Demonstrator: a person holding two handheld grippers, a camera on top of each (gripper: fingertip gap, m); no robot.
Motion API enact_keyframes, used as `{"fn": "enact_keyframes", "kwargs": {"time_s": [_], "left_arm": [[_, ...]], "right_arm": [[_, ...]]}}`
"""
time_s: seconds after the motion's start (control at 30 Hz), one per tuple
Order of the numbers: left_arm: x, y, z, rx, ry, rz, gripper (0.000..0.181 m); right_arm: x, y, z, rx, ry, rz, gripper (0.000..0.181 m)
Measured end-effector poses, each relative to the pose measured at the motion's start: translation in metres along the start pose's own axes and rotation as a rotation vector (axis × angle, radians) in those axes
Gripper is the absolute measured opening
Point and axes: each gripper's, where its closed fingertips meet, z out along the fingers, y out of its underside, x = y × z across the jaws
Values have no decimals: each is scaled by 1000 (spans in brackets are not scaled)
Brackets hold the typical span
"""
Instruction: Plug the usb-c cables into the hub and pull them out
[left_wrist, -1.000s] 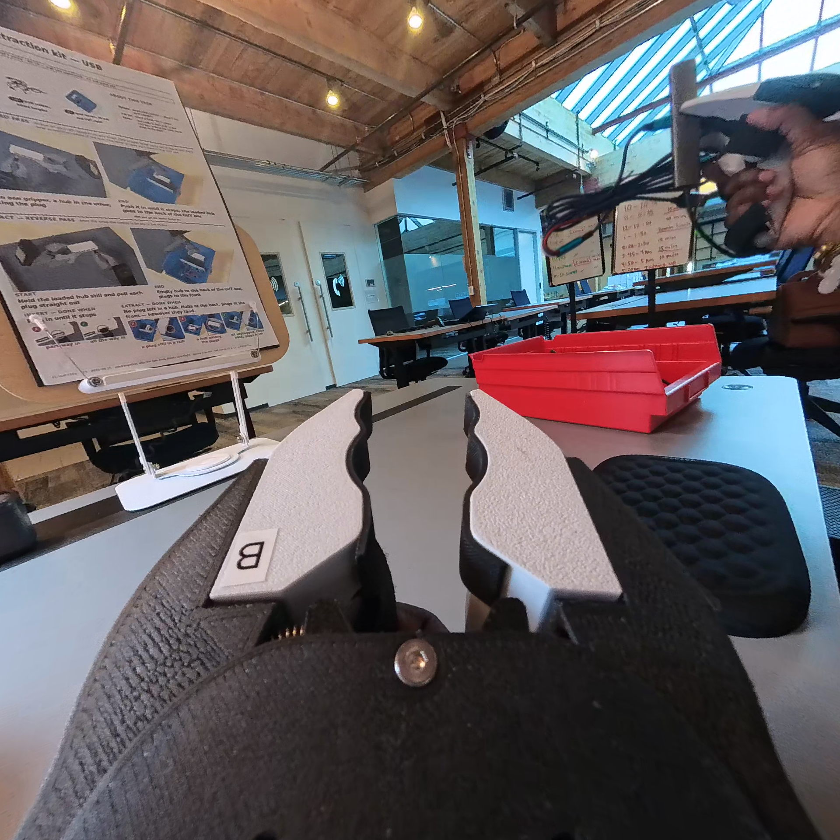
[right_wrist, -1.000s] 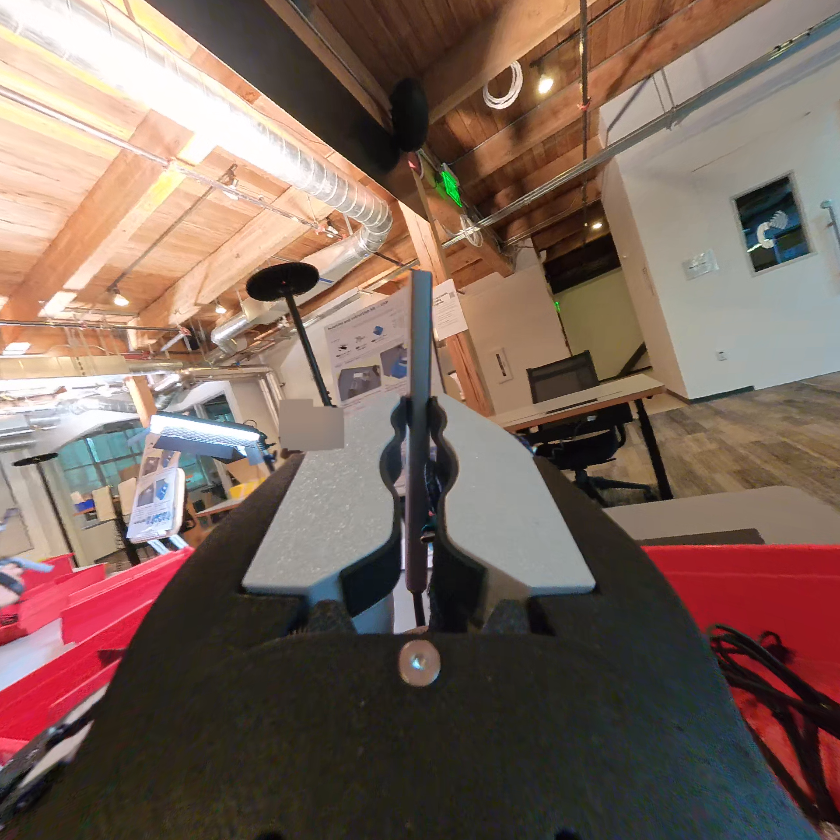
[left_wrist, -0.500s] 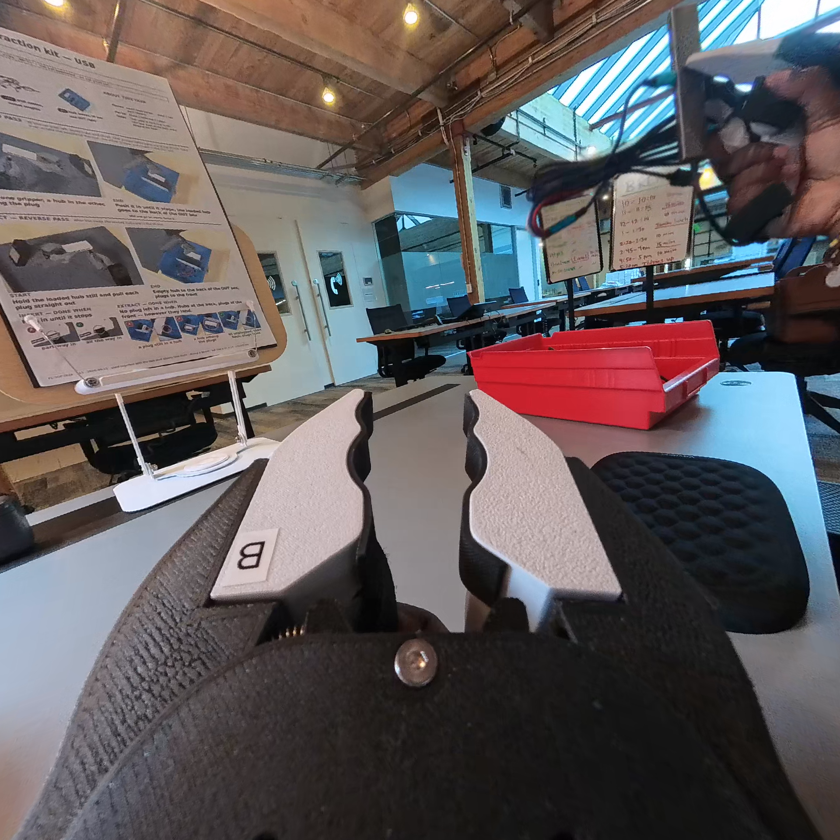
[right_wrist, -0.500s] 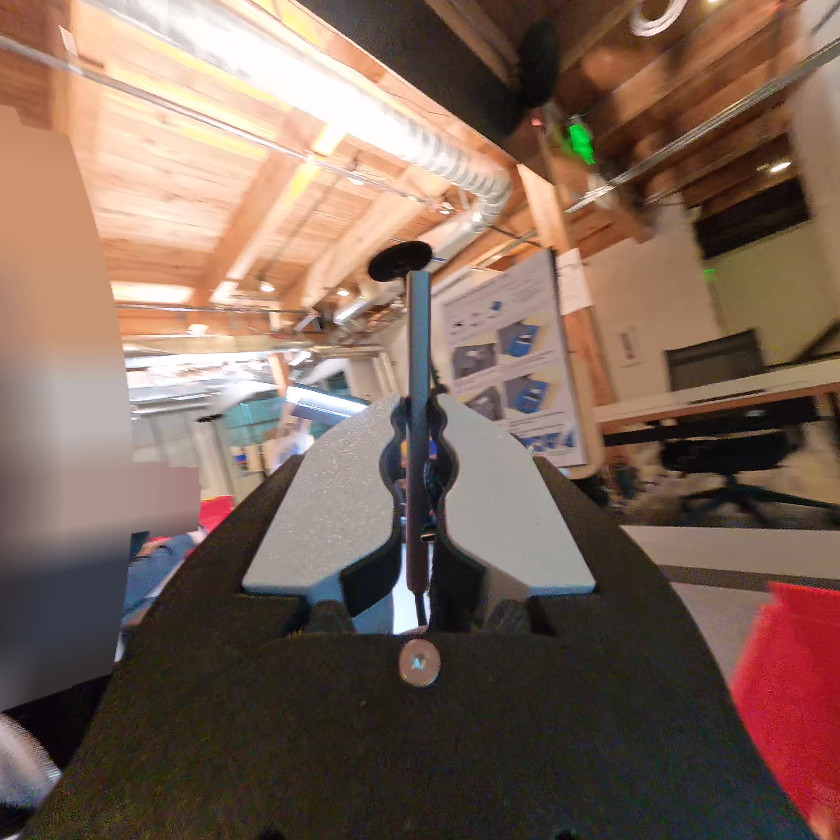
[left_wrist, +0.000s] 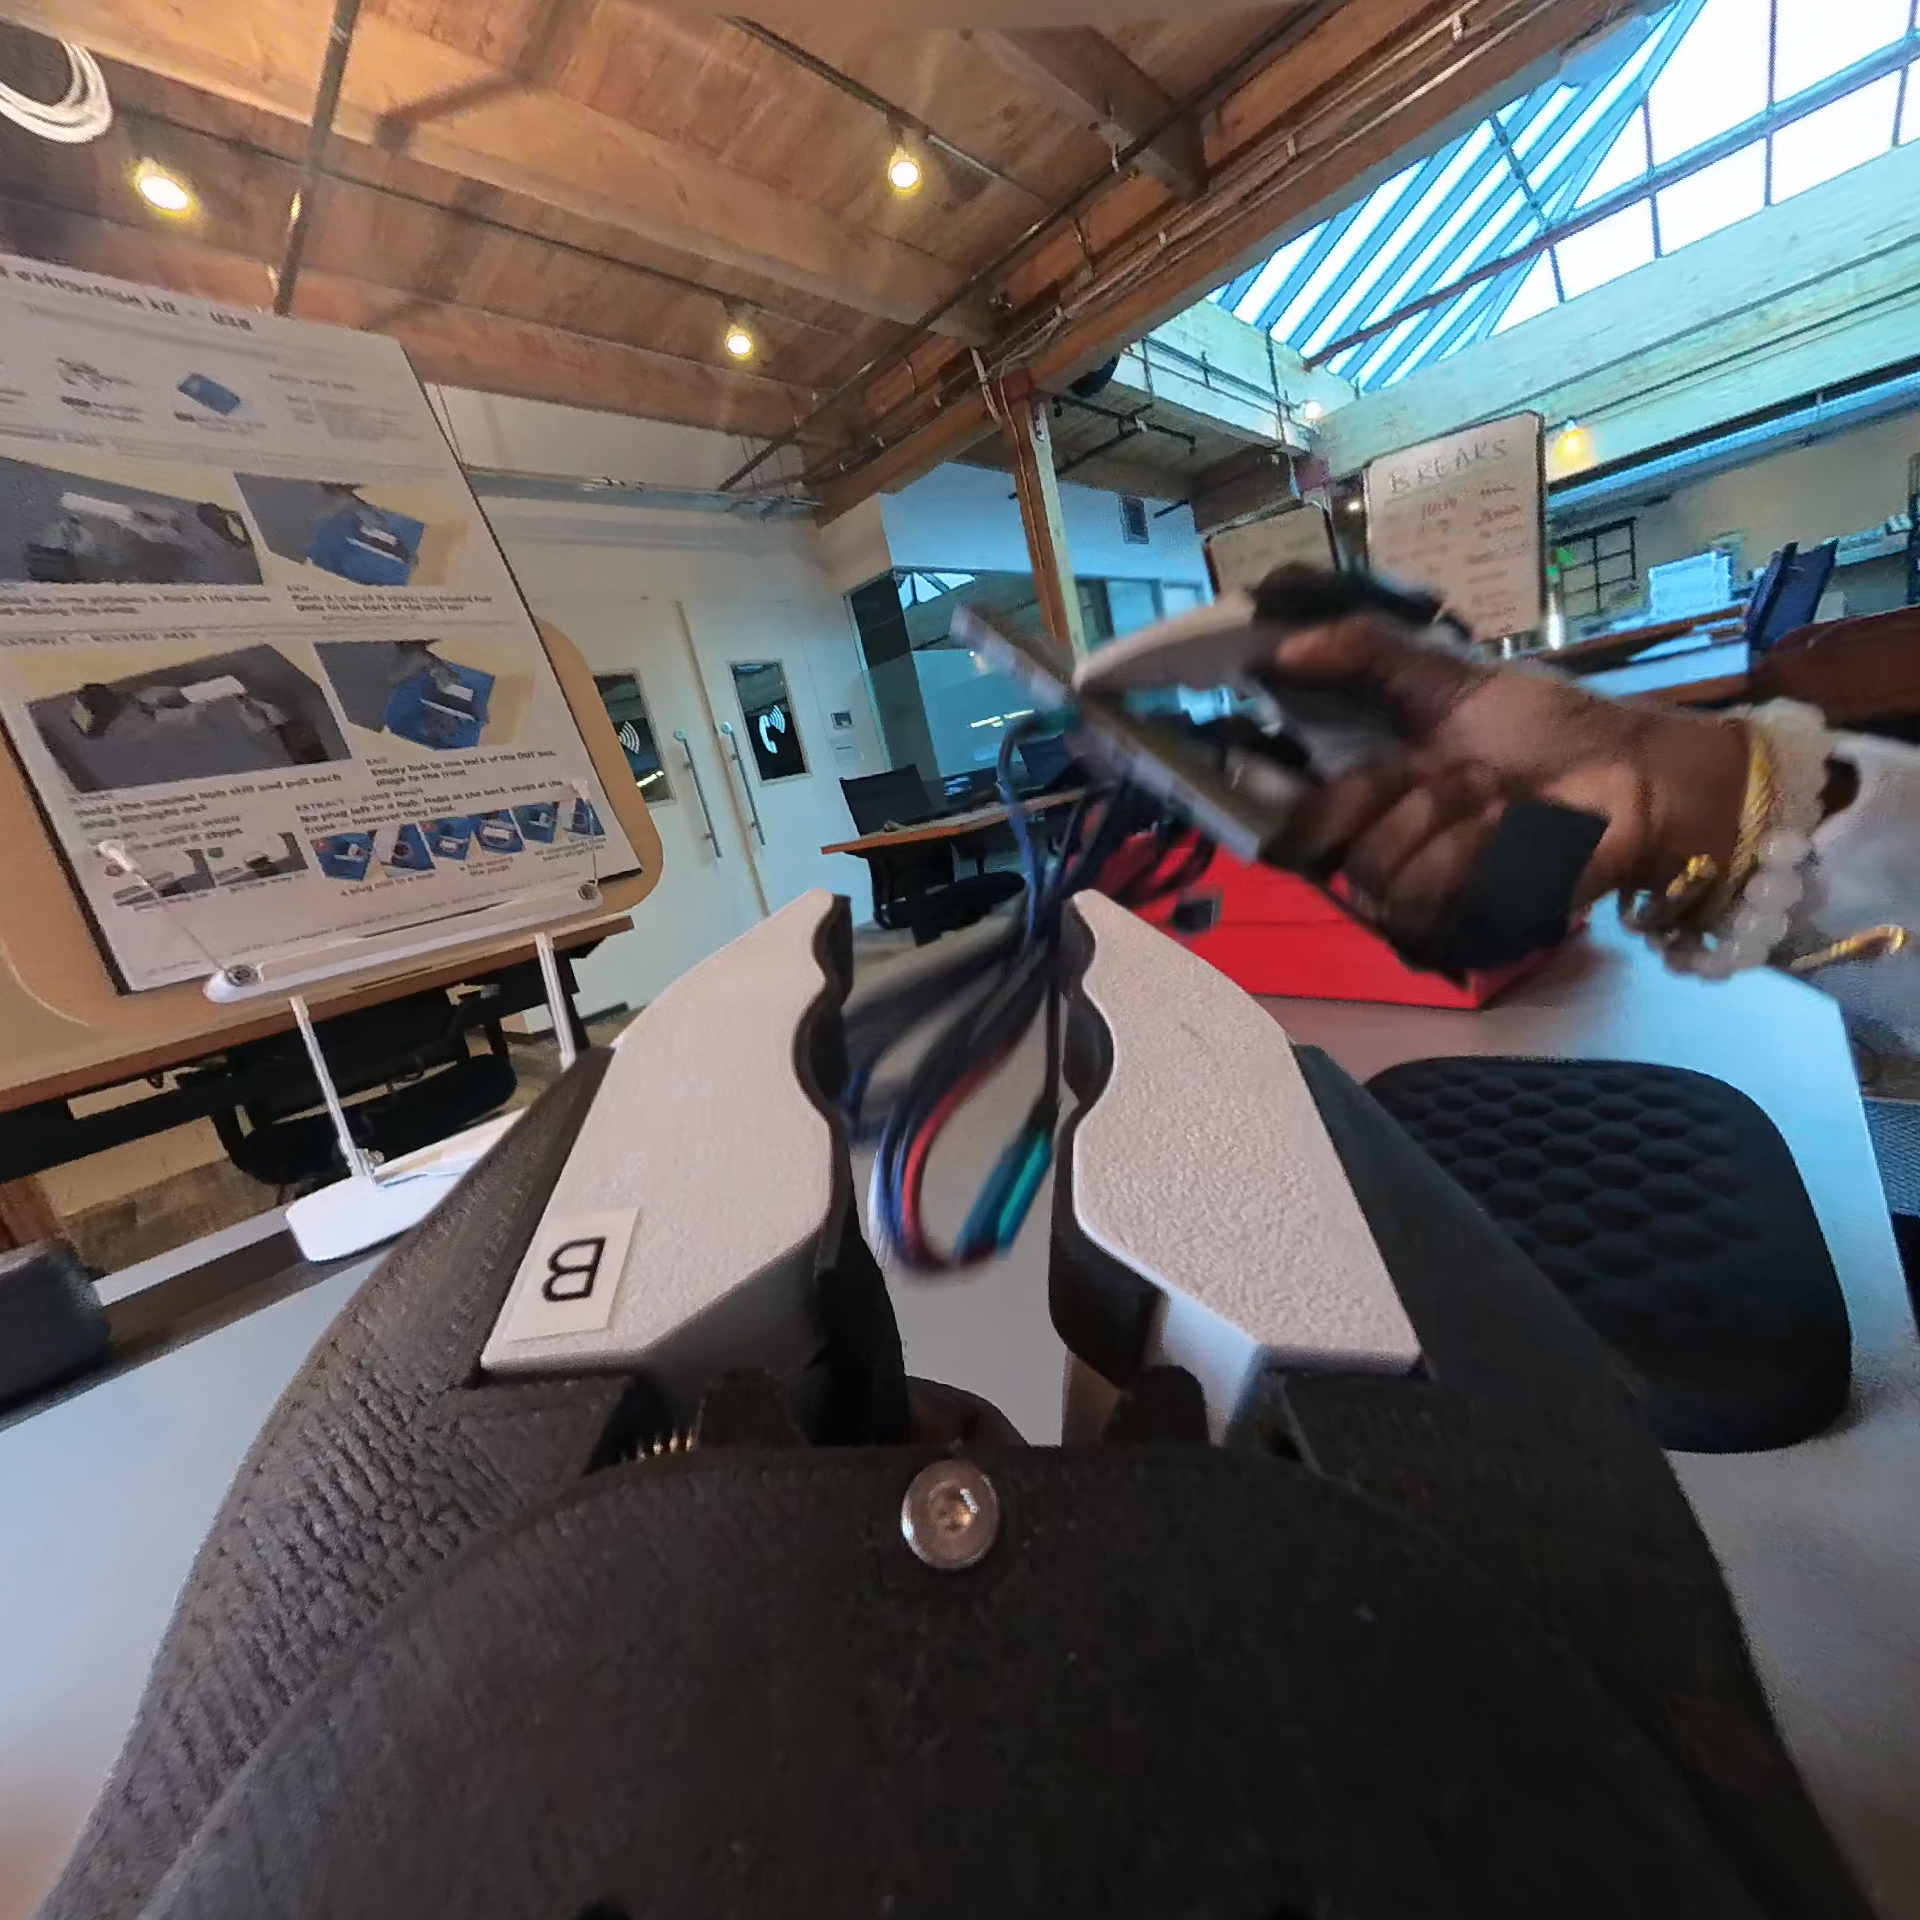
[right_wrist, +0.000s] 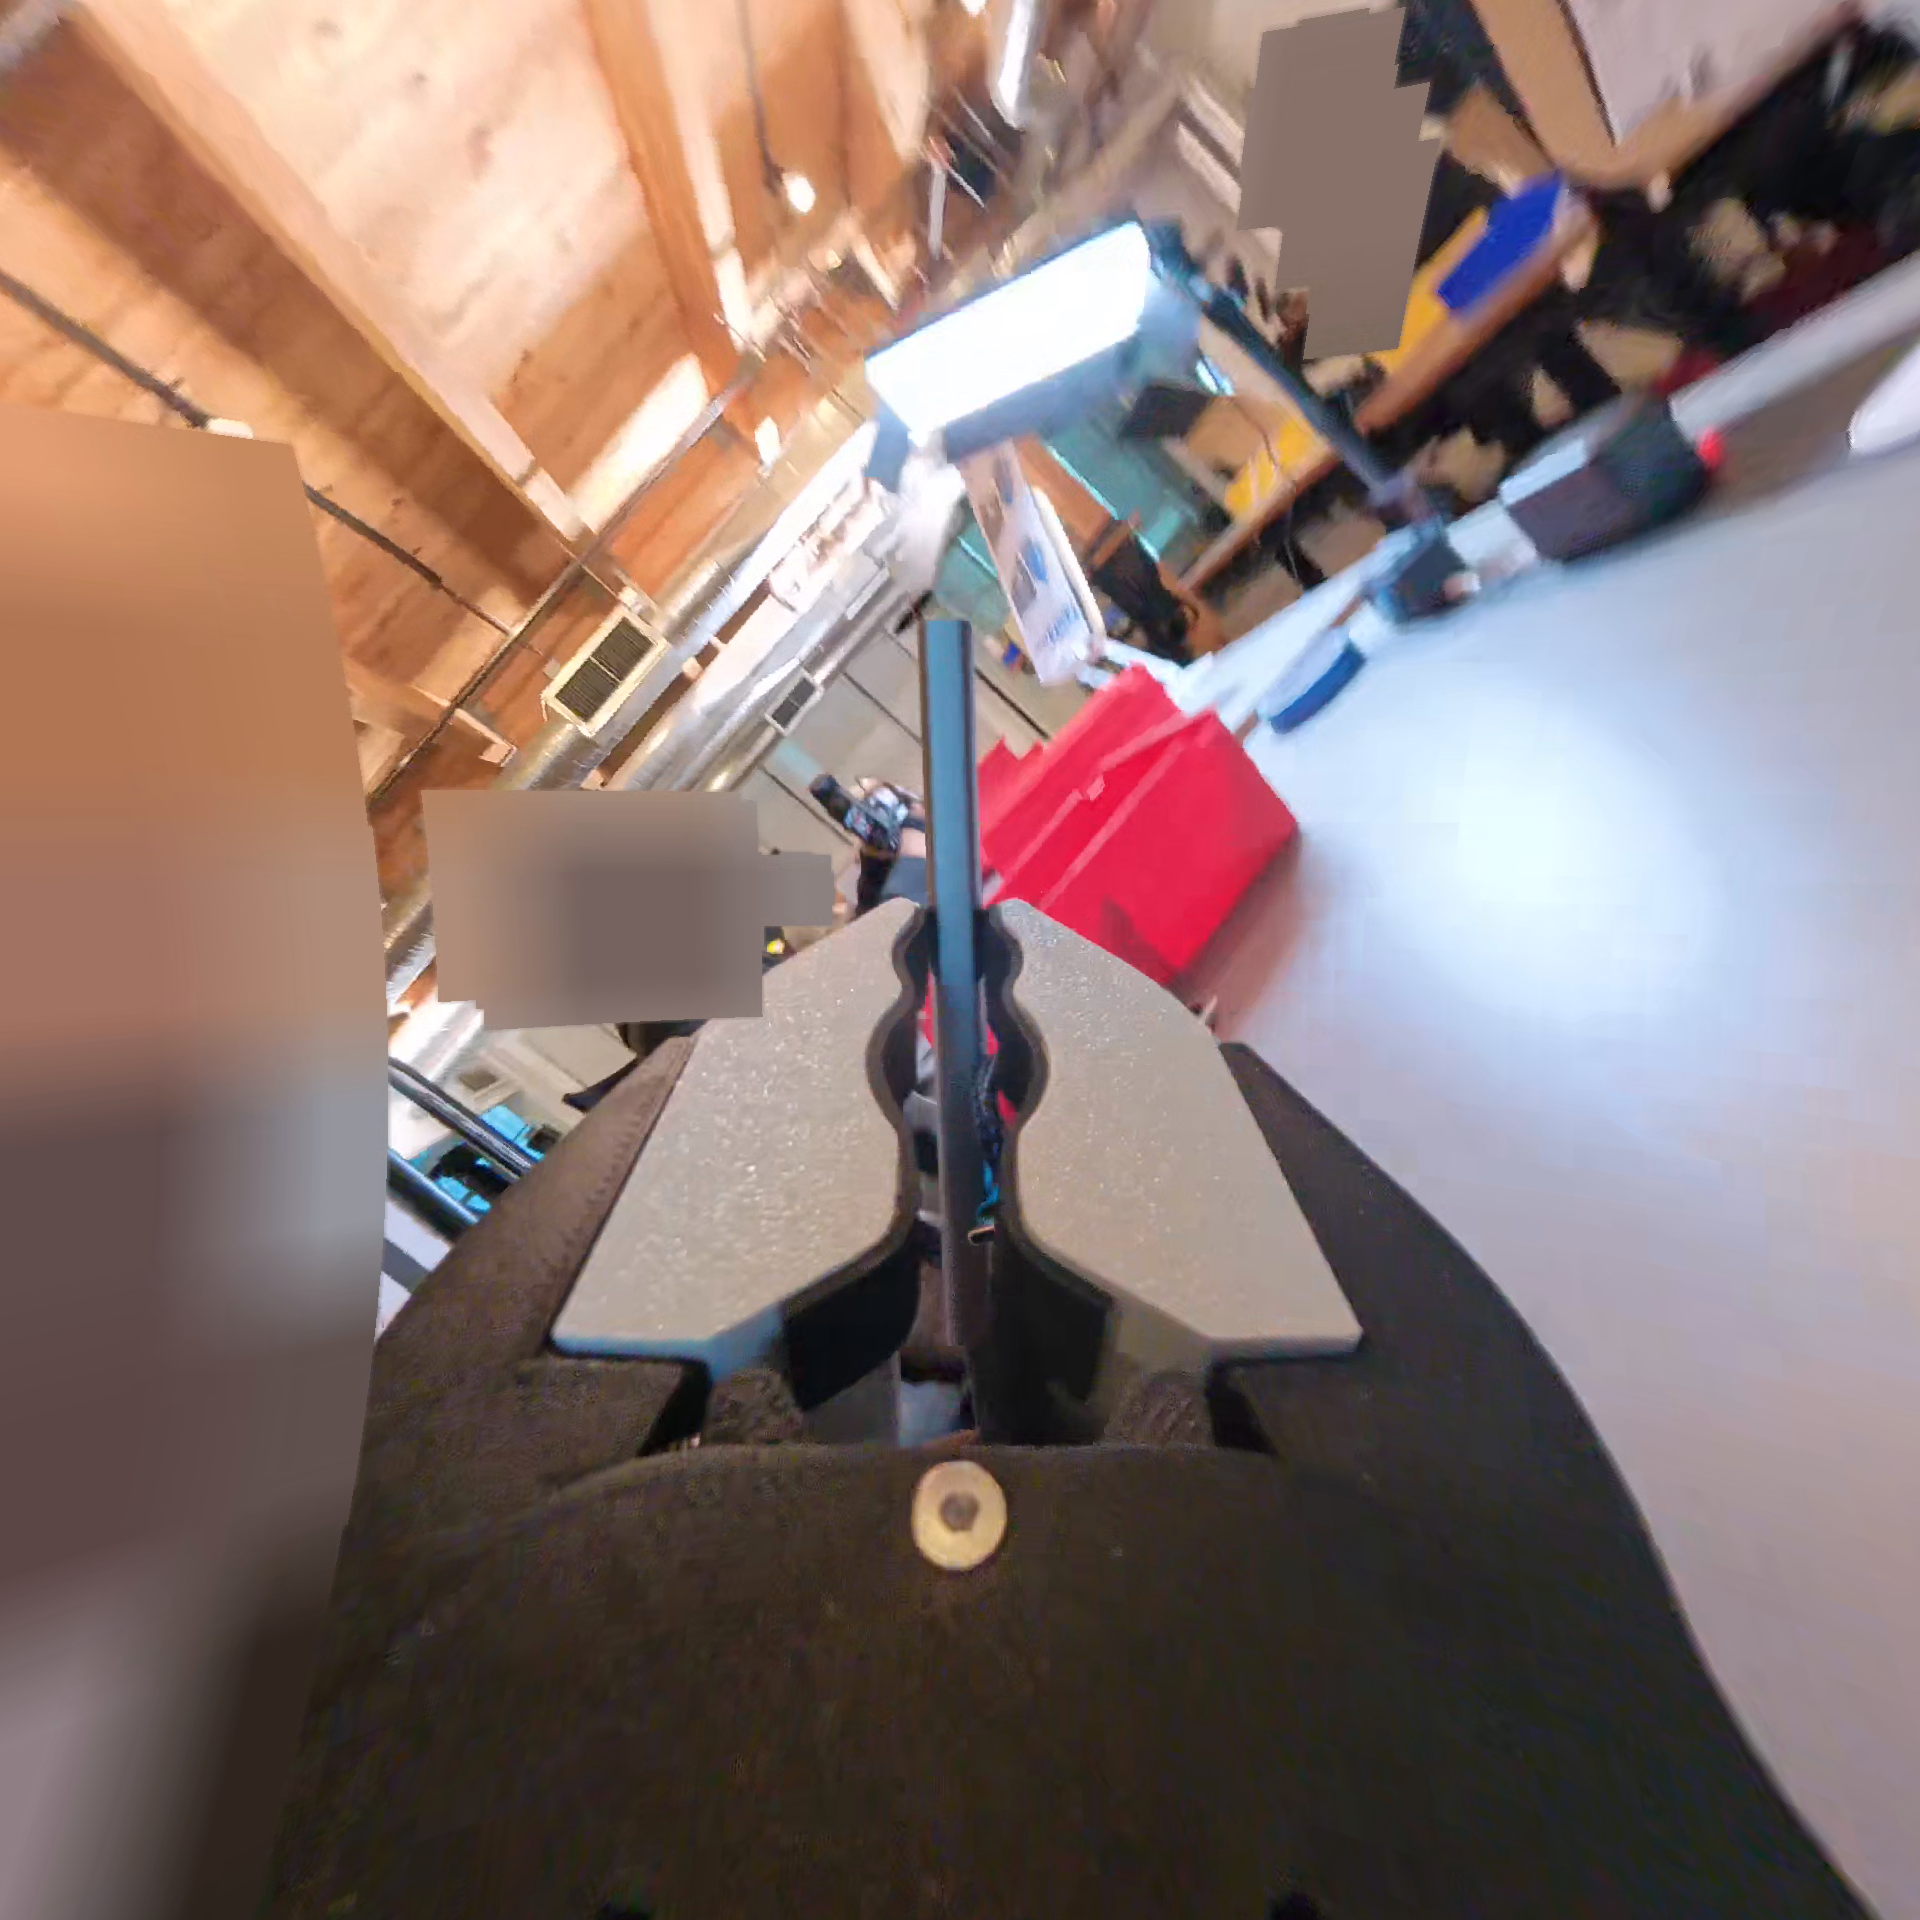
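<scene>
My left gripper (left_wrist: 951, 935) is open and low over the grey table (left_wrist: 1714, 1049). A bundle of blue, red and green usb-c cables (left_wrist: 935, 1174) dangles between its fingers; I cannot tell if it touches them. The cables hang from a flat grey hub (left_wrist: 1174, 779), held up and to the right by my right gripper (left_wrist: 1101, 696) in a person's hand. In the right wrist view my right gripper (right_wrist: 951, 925) is shut on the hub (right_wrist: 948, 790), seen edge-on as a thin upright slab. Cable plugs (right_wrist: 985, 1174) show beside it between the fingers. Both views are blurred by motion.
A red bin (left_wrist: 1299, 935) stands on the table behind the cables and also shows in the right wrist view (right_wrist: 1132, 831). A black honeycomb pad (left_wrist: 1610, 1226) lies to the right of my left gripper. An instruction board on a white stand (left_wrist: 260, 644) is at the left. My hands' fingertips stand some 11 cm from each other.
My right gripper has swung down and left with the hub, tilting, so the cables now hang between my left gripper's open fingers. My left gripper has tipped slightly upward.
</scene>
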Motion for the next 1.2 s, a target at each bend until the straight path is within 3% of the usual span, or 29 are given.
{"fn": "enact_keyframes", "kwargs": {"time_s": [0.03,0.23,0.3,0.37,0.43,0.53,0.67,0.73,0.83,0.97,1.1,1.2], "left_arm": [[-1,-2,-1,12,-6,-4,38],[-11,-15,-10,45,-32,-59,36],[-15,-21,-15,-10,-4,-97,36],[-33,-44,-28,-76,-6,-84,36],[-67,-62,-55,-234,-49,-12,36],[-122,-63,-119,-594,-40,89,37],[-184,-13,-201,-1176,137,88,41],[-196,13,-223,-1384,244,29,45],[-228,53,-252,-1657,332,174,46],[-243,91,-267,-1767,531,292,36],[-252,113,-270,-1780,607,322,34],[-246,122,-274,-1776,663,213,28]], "right_arm": [[14,10,6,-30,29,30,9],[81,51,6,-215,319,-15,10],[87,53,1,-264,367,-80,11],[81,49,-4,-290,357,-142,27],[67,35,-8,-262,323,-217,41],[33,2,-15,-124,228,-304,54],[-15,-32,-31,66,88,-372,49],[-34,-40,-36,127,32,-398,43],[-49,-44,-38,165,-7,-427,38],[-54,-44,-39,165,-37,-406,35],[-51,-46,-42,178,-37,-388,31],[-50,-46,-42,181,-37,-390,31]]}}
